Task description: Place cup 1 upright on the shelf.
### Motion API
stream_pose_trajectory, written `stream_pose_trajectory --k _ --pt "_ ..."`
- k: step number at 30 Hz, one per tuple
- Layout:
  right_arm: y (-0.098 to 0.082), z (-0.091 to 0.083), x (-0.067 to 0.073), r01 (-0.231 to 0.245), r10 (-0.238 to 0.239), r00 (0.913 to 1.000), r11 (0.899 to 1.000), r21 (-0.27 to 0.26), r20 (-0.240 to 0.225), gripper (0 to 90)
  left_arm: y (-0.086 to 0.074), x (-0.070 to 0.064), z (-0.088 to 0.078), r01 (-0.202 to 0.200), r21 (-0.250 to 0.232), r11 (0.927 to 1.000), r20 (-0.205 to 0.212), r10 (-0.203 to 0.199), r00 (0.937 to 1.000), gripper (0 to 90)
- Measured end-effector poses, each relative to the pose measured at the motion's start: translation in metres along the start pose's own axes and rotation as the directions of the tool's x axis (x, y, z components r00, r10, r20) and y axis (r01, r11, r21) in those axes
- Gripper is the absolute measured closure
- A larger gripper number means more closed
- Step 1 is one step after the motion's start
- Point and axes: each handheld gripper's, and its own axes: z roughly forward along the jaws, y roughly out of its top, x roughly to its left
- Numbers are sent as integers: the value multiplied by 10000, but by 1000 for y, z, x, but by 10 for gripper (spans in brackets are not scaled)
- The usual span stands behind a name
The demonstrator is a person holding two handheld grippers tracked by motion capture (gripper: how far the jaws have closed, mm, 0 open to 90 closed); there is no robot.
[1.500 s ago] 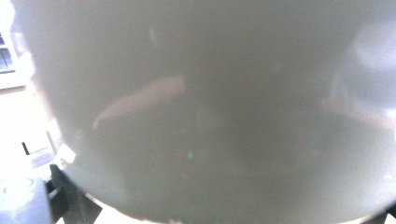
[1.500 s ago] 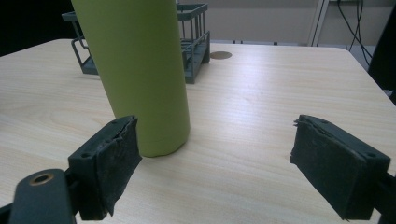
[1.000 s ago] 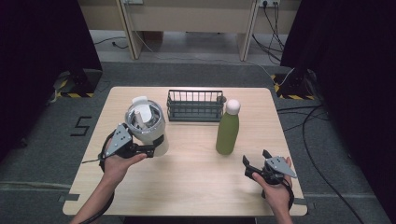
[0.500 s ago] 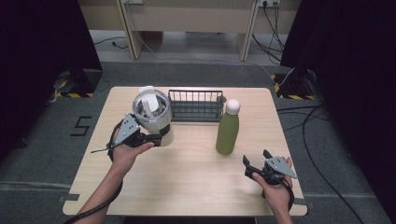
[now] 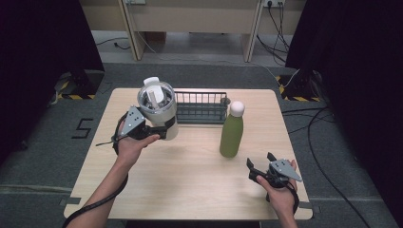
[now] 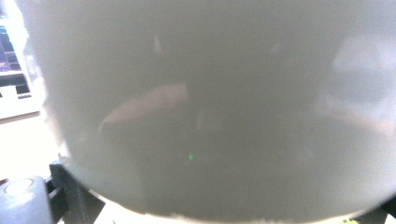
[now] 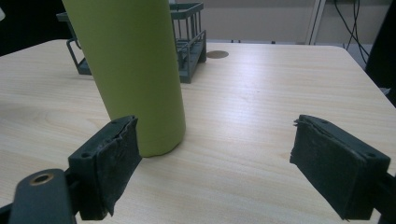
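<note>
Tumbler: the steel tumbler (image 5: 158,109) with a clear lid and a white tab is at the left part of the table (image 5: 190,185), just beside the left end of the wire basket (image 5: 202,107); if its base touches the wood, I cannot tell from the high view.
Left gripper: the left gripper (image 5: 159,130) is clamped on the lower side of the tumbler, one jaw on each side of the wall, so the tumbler sits between the jaws (the hand holds the gripper from the left).
Left gripper view: the grey wall of the tumbler (image 6: 210,112) is directly before the camera and very blurred; the jaw tips are hidden behind it.
Right gripper: the right gripper (image 5: 259,168) rests low near the front right corner of the table, its jaws spread wide with nothing between them.
Bottle: the green bottle (image 5: 232,129) with a white cap stands upright near the middle of the table, in front of the right end of the basket.
Right gripper view: the bottle (image 7: 135,70) stands beyond the left pad (image 7: 114,158) and apart from it, not inside the gap (the basket (image 7: 189,37) is behind it).
</note>
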Motion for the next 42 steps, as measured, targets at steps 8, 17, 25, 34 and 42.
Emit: stream_pose_trajectory --k 8,17,25,34,42 --pt "-1 1 1 -13 13 10000 10000 19 -39 150 4 5 14 44 -10 10000 -36 -44 10000 80" --pt "-2 1 1 -5 5 10000 10000 46 -54 150 8 10 30 43 -39 10000 -109 -44 9999 80" --pt "-1 0 0 -30 30 10000 10000 8 -36 150 11 14 43 205 -69 9998 -133 -206 9997 80" --pt "-1 1 0 -42 42 10000 10000 27 -64 150 17 18 54 85 -140 9999 -212 -88 9997 80" --pt "-2 1 0 -10 10 10000 10000 60 -71 150 22 22 66 152 -189 9997 -282 -157 9995 80"
